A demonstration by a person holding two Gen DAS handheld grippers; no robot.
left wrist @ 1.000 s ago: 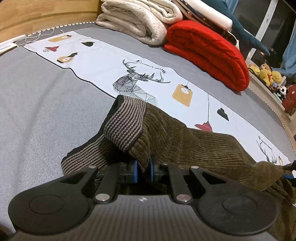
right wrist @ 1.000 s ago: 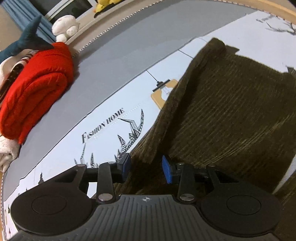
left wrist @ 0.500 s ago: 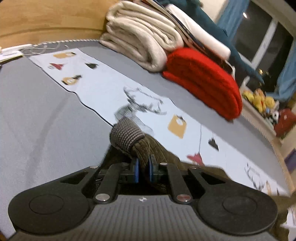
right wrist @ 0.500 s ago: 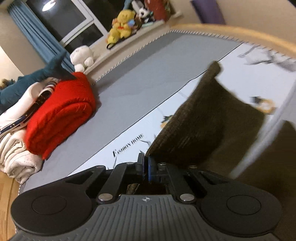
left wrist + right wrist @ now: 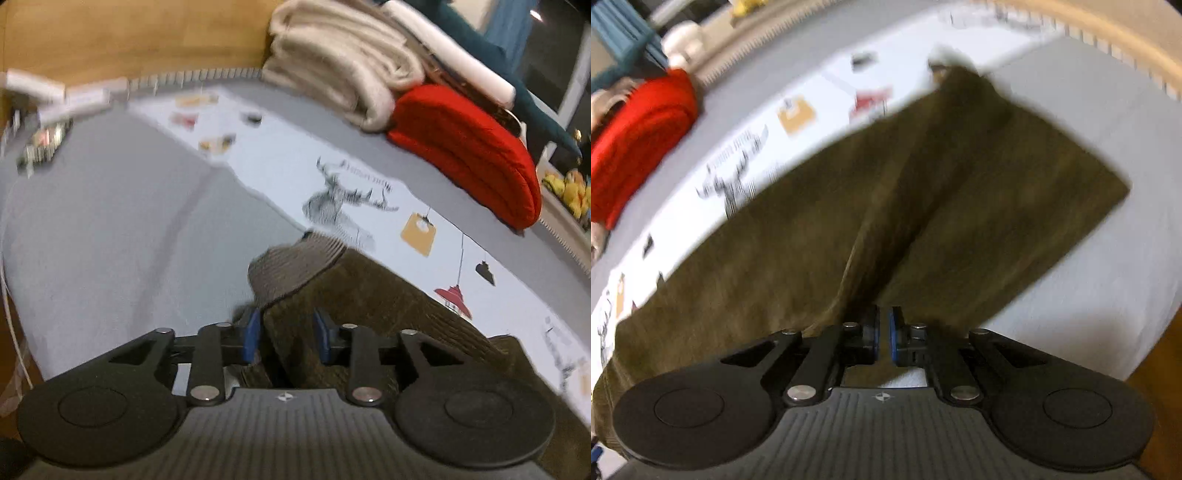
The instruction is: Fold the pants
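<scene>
The olive-brown corduroy pants (image 5: pixel 923 192) lie spread on the grey bed, legs reaching toward the far edge. My right gripper (image 5: pixel 883 336) is shut on a fold of the fabric near its middle. In the left wrist view the ribbed waistband (image 5: pixel 295 266) bulges up just ahead of my left gripper (image 5: pixel 284 334). Its blue pads stand apart with the pants fabric (image 5: pixel 369 295) lying between them, not pinched.
A printed white runner (image 5: pixel 369 184) crosses the grey bed (image 5: pixel 129 221). A red folded blanket (image 5: pixel 469 155) and cream blankets (image 5: pixel 340 70) are stacked at the far side. The red blanket also shows in the right wrist view (image 5: pixel 639 140). The bed's edge (image 5: pixel 1108 33) curves beyond the pants.
My left gripper has opened and let go of the waistband, which now rests on the bed. My right gripper, shut half a second ago, has carried its fold across over the pants.
</scene>
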